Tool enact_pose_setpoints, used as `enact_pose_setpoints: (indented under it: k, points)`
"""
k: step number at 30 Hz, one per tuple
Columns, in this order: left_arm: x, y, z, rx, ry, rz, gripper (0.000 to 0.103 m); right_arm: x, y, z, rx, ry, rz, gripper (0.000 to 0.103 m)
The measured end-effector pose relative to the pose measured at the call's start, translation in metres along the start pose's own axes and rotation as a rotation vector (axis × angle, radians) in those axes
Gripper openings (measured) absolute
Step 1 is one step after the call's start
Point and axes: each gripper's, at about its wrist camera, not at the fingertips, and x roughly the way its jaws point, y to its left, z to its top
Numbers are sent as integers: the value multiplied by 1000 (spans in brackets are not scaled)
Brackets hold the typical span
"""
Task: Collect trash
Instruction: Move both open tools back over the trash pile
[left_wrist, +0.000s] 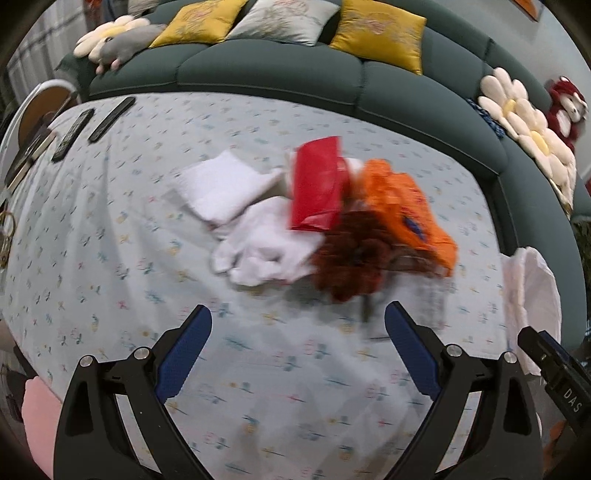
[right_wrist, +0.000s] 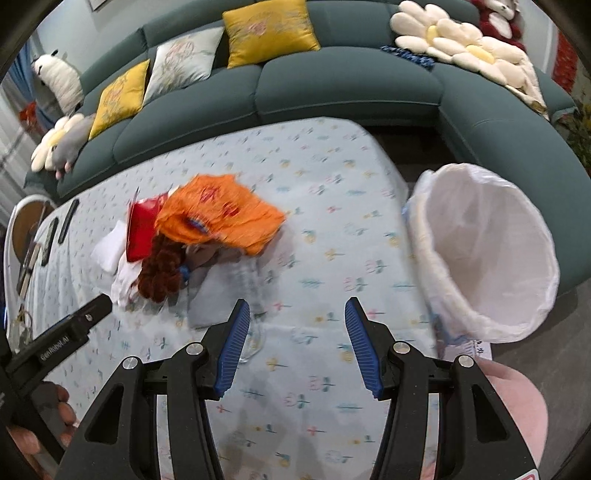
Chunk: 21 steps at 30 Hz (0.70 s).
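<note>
I see a table (right_wrist: 332, 177) under a pale blue cloth with small flowers. Behind it a dark green curved sofa (right_wrist: 332, 85) holds yellow cushions (right_wrist: 269, 31), a grey cushion (right_wrist: 184, 59) and flower-shaped pillows (right_wrist: 458, 48). The floor (right_wrist: 554, 354) looks grey.

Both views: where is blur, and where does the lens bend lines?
Left wrist view: trash pile smeared by motion, gripper sharp; sofa edge bows into an arc. Right wrist view: orange bag blurred, bin fairly crisp; tablecloth edges curve.
</note>
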Motion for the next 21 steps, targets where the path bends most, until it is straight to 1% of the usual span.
enact_pose_setpoints:
  k: [4,9,12,16,19,21]
  points:
    - [12,21,6,-18,17,6,90,21,17,0,-7,38,24,53]
    - [34,39,19,-34,46,0,90,50,34,5,-25,77,25,52]
    - [49,46,28,-62,76,-27,90,65,40,11,-19,93,31,50]
    - [69,47,36,-85,113,-59,87,87,48,16,-23,125,18,40]
    - [83,44,42,-89,139,-89,81,103,52,18,-25,147,1,38]
    - [93,42,45,-92,158,-111,69,112,54,18,-25,167,-4,32]
